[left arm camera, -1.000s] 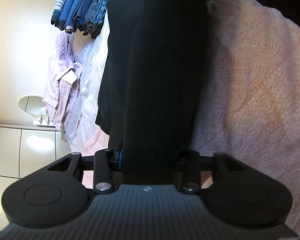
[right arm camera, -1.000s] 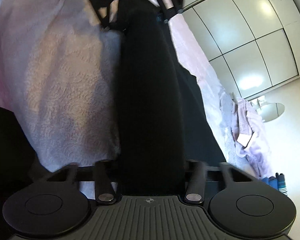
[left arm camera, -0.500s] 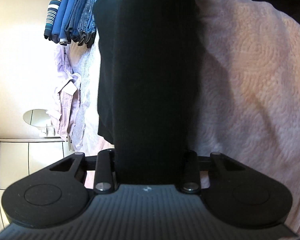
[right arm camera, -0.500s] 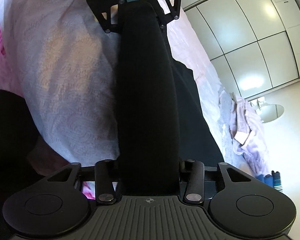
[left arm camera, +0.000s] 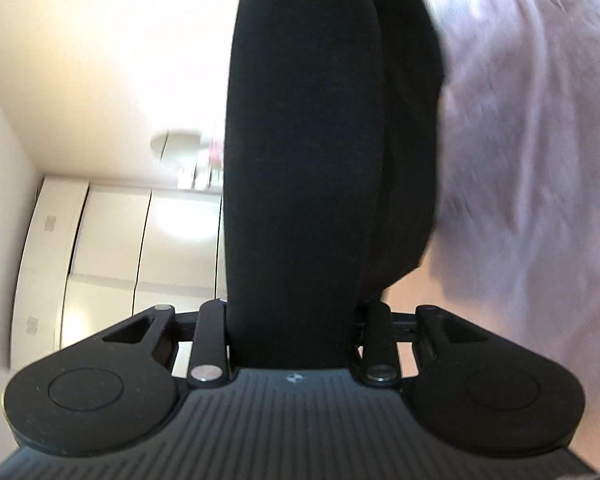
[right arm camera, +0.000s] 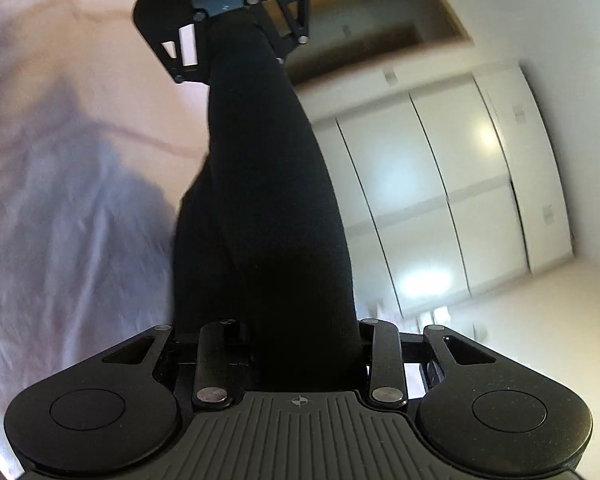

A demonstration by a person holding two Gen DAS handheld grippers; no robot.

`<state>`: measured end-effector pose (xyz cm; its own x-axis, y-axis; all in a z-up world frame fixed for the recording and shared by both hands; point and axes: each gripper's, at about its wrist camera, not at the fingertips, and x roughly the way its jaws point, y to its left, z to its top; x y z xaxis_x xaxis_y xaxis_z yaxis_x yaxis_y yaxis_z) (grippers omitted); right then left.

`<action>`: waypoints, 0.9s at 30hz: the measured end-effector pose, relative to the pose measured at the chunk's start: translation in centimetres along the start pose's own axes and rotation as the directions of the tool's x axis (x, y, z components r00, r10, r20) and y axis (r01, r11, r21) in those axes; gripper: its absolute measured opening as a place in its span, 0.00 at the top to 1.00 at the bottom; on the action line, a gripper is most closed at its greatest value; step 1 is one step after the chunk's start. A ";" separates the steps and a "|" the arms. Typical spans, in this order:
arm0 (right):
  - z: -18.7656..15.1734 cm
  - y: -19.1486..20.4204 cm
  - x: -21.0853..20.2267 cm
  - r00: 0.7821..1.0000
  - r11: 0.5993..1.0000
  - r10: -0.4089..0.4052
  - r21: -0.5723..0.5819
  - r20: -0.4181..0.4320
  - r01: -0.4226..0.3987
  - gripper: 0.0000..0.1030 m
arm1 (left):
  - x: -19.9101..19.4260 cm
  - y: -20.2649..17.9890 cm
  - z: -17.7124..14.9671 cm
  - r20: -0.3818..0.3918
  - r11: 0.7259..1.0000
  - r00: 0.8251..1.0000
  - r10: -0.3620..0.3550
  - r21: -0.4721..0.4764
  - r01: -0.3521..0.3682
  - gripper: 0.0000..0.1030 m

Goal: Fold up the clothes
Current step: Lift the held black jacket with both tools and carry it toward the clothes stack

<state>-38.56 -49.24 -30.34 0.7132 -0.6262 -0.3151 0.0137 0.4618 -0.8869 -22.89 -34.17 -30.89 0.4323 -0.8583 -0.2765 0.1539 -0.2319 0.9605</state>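
The black garment (left arm camera: pixel 304 200) is plain, dark and matte, gathered into a long thick band with no print or seam that can be made out. In the left wrist view it runs from between the fingers of the left claw (left arm camera: pixel 300 152) straight ahead and out of the top of the picture, with a second fold of it bulging to the claw's right. The cloth covers the fingertips, but it comes taut out of the jaws, so the claw is pinching the garment.

The right claw (right arm camera: pixel 284 240) also has the band between its jaws, which are closing on it. Its fingertips are hidden under the cloth too.

Only the right wrist view shows both ends. Far ahead of the right claw, the other claw faces back towards it with the band's far end clamped in it, so the garment hangs stretched between the two, lifted off the bed.

The pale pink bedcover (left arm camera: pixel 532 160) lies to the left claw's right and to the right claw's left. The white wardrobe doors (right arm camera: pixel 440 184) are on the opposite side in each view, and both backgrounds are blurred.
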 end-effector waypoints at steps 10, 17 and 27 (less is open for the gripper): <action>-2.2 12.2 -1.0 0.967 0.968 0.251 -0.019 -0.031 -0.252 0.61 | -5.9 -13.7 0.5 -0.063 0.977 0.977 -0.204 0.043 0.207 0.64; -2.0 12.7 -2.0 0.976 0.980 0.198 0.047 -0.091 -0.195 0.55 | -5.2 -13.6 2.0 -0.108 0.983 0.978 -0.181 0.007 0.182 0.61; 0.1 13.4 -2.9 0.973 0.980 0.194 0.069 -0.128 -0.186 0.52 | -4.0 -11.6 3.4 -0.122 0.973 0.966 -0.229 -0.053 0.224 0.57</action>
<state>-40.37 -41.16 -41.30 0.6062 -0.6000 -0.5220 -0.0709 0.6130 -0.7869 -29.43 -29.65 -40.82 0.4906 -0.7201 -0.4907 0.2939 -0.3933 0.8712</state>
